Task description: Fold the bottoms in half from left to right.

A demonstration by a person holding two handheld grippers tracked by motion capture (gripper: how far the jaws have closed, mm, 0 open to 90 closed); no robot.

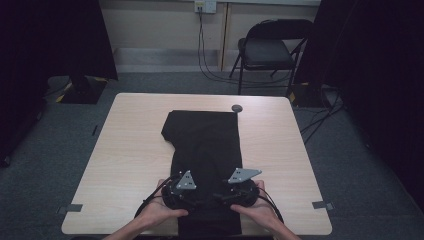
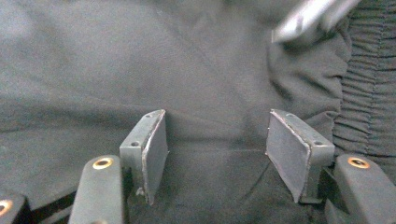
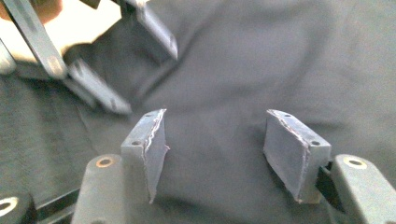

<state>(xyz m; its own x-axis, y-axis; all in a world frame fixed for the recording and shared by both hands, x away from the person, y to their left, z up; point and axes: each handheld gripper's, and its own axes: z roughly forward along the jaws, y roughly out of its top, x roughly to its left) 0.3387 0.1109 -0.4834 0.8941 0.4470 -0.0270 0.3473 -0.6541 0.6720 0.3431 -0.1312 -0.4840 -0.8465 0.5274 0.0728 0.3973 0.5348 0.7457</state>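
- The black trousers (image 1: 205,150) lie flat down the middle of the desk (image 1: 125,150), running from mid-frame to the bottom edge of the high view, their gathered waistband (image 2: 369,70) at the right of the left gripper view.
- Left claw (image 1: 181,192), lower centre-left of the high view: jaws apart, pads clear of the cloth with nothing pinched; bare fabric lies between them.
- Right claw (image 1: 241,192), just right of it: jaws likewise apart, hovering over the cloth without a grip.
- Judged step: taking hold of the near end to fold. It would go best if each claw settles on its own side of the waistband, bites through all layers, and both lift evenly so the cloth does not skew.
- The two claws sit near each other; in the right gripper view the other claw's fingers (image 3: 100,93) cross the upper left, so crowding is the main risk.
- A small round dark object (image 1: 237,108) rests at the trousers' far right corner, possibly in a fold's way.
- A folding chair (image 1: 267,50) stands beyond the desk, upper right, well apart.
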